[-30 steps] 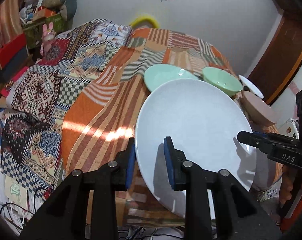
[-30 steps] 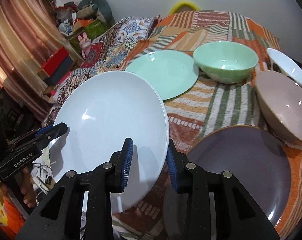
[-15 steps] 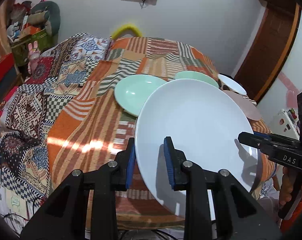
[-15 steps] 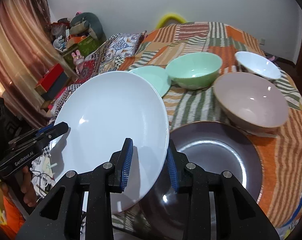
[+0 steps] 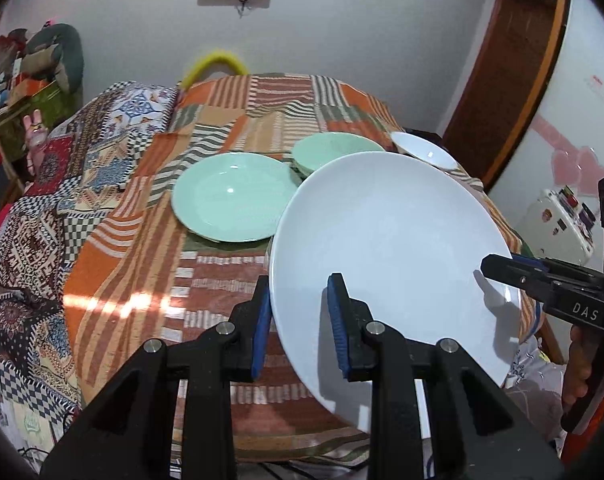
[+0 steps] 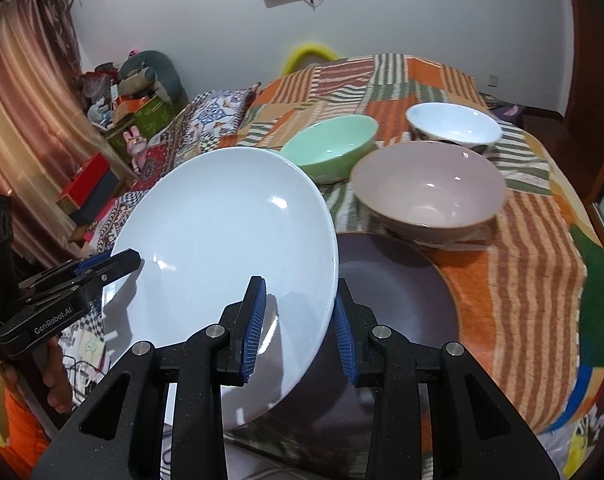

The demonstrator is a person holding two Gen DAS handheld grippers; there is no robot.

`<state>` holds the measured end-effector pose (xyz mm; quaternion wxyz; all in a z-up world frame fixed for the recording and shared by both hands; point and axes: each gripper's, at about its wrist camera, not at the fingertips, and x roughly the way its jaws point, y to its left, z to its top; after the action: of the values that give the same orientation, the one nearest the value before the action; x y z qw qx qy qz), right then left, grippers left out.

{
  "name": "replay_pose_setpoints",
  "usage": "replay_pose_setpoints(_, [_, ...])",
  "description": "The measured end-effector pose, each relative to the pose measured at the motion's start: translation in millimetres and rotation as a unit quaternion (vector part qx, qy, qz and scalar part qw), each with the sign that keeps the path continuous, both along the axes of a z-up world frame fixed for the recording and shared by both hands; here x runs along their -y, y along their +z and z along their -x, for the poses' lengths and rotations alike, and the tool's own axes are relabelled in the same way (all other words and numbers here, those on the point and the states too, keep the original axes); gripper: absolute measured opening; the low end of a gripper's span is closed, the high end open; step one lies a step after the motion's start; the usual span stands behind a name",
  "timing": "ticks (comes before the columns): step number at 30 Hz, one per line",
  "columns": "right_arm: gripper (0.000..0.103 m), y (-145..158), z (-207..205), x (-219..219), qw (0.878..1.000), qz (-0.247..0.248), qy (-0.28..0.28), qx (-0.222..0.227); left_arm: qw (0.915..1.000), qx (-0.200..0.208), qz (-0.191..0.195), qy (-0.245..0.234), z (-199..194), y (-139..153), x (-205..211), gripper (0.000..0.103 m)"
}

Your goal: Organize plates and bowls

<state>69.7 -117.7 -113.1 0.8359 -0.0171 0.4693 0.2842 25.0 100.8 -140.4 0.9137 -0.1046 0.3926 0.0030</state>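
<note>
On the far left of the left wrist view a bed w/ a patchwork blanket [image 5: 61, 184] lies next to the surface [image 5: 149, 264], which has a striped orange cloth on it. A green plate [image 5: 233, 196] sits flat on the cloth, and just right of it is a green bowl [image 5: 334, 152], partly hidden. Next comes the big white plate [image 5: 390, 248], up off the cloth and tilted. The left hand-held gripper [image 5: 297, 320] pinches its left rim, one blue pad on each side, narrow gap. The right hand-held gripper [image 5: 514, 268] pinches the other rim on the right, w/ a hand [image 5: 582, 364] under it. A small white bowl [image 5: 422, 152] peeks out behind the plate's top edge. In the right wrist view the left hand-held gripper [image 6: 97, 268] shows at the left edge, biting the white plate [image 6: 221, 248]. The right hand-held gripper [image 6: 297, 320] grips the plate's right rim, pads close together. Under and just right of the plate lies a dark purple plate [image 6: 398, 280] flat on the cloth. Behind it stand the green bowl [image 6: 330, 152], then a pink bowl [image 6: 426, 188] touching the purple plate's far edge, then the white bowl [image 6: 454, 128] furthest right.
</note>
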Motion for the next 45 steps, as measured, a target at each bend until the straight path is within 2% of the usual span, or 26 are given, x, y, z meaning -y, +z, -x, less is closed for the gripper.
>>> replay_pose_setpoints(9, [0.030,-10,3,25,1.000,0.004,-0.025,-0.015,0.9991,-0.029,0.010,-0.028,-12,-17,21,0.027])
replay_pose_setpoints(28, [0.030,-43,0,55,0.996,0.023,-0.060,-0.062,0.9932,-0.091,-0.001,-0.073,-37,-61,51,0.027])
replay_pose_setpoints(45, [0.031,-41,-8,73,0.994,0.031,-0.080,-0.062,0.9891,-0.120,0.017,-0.084,-61,-77,63,0.028])
